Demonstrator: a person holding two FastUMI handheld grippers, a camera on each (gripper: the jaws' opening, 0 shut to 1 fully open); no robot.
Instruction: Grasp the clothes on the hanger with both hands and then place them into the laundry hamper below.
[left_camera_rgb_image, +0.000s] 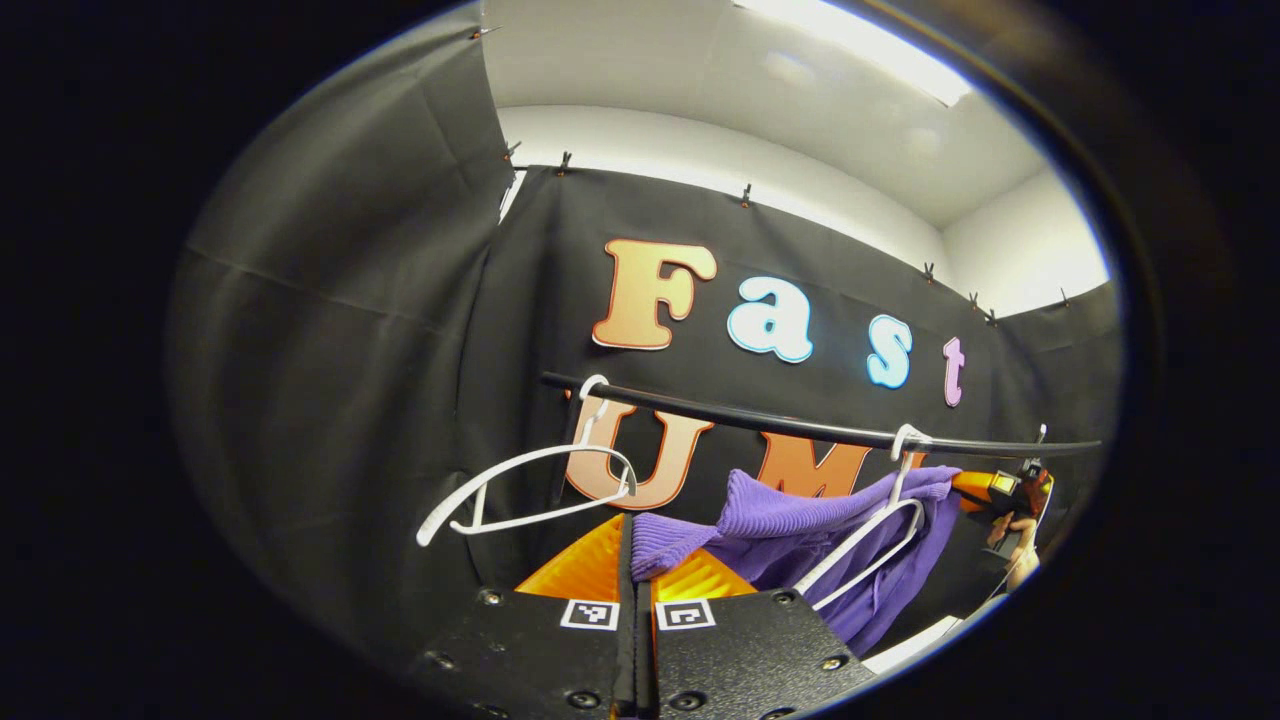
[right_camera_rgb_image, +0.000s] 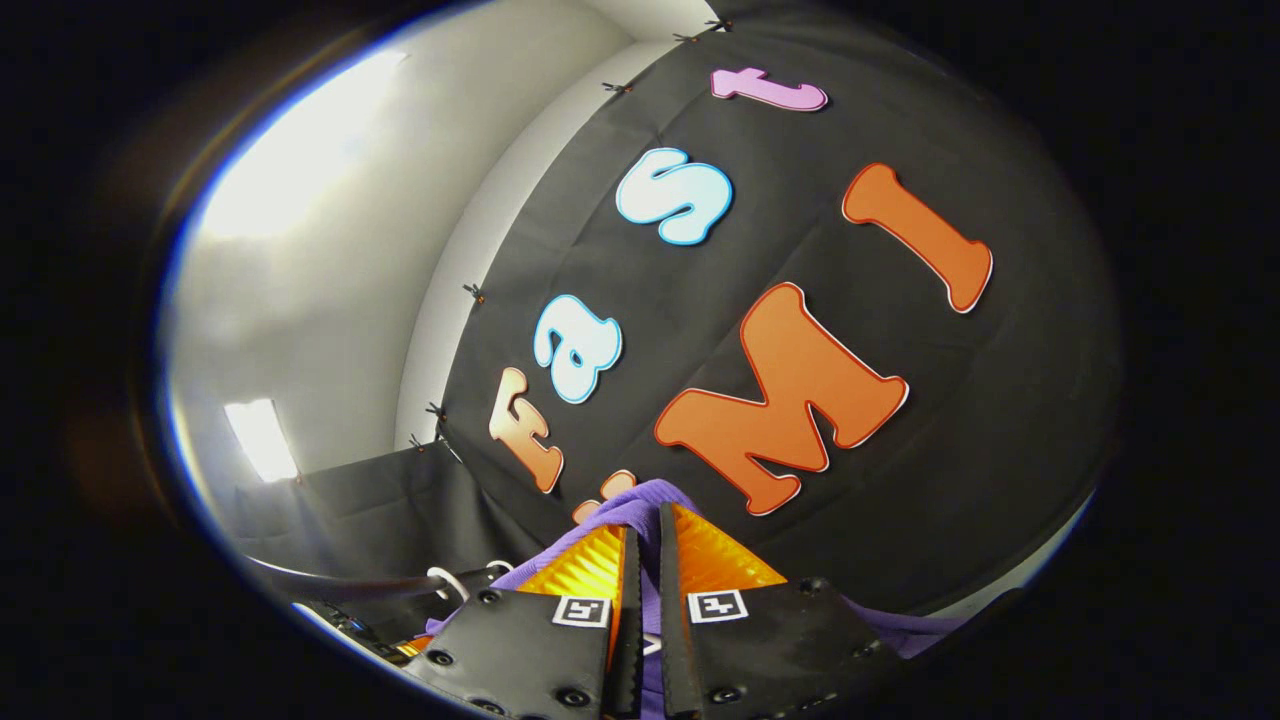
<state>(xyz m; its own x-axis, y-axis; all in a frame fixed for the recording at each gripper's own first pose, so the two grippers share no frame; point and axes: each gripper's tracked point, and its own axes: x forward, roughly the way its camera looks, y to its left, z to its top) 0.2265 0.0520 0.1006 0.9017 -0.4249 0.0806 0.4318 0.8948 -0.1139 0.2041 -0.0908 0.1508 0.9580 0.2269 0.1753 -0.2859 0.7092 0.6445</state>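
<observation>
The left gripper (left_camera_rgb_image: 634, 560) had its fingers clamped on a ribbed fold of the purple sweater (left_camera_rgb_image: 790, 525), which was draped over a tilted white hanger (left_camera_rgb_image: 868, 535) hooked on the black rail (left_camera_rgb_image: 800, 428). A second white hanger (left_camera_rgb_image: 530, 490) hung bare on the rail, well apart. In the right gripper view, the right gripper (right_camera_rgb_image: 648, 560) was pinched tight on purple knit (right_camera_rgb_image: 650, 498) too, the cloth caught between both fingers, angled up toward the booth wall. A hand (left_camera_rgb_image: 1018, 545) showed at the sweater's far end
</observation>
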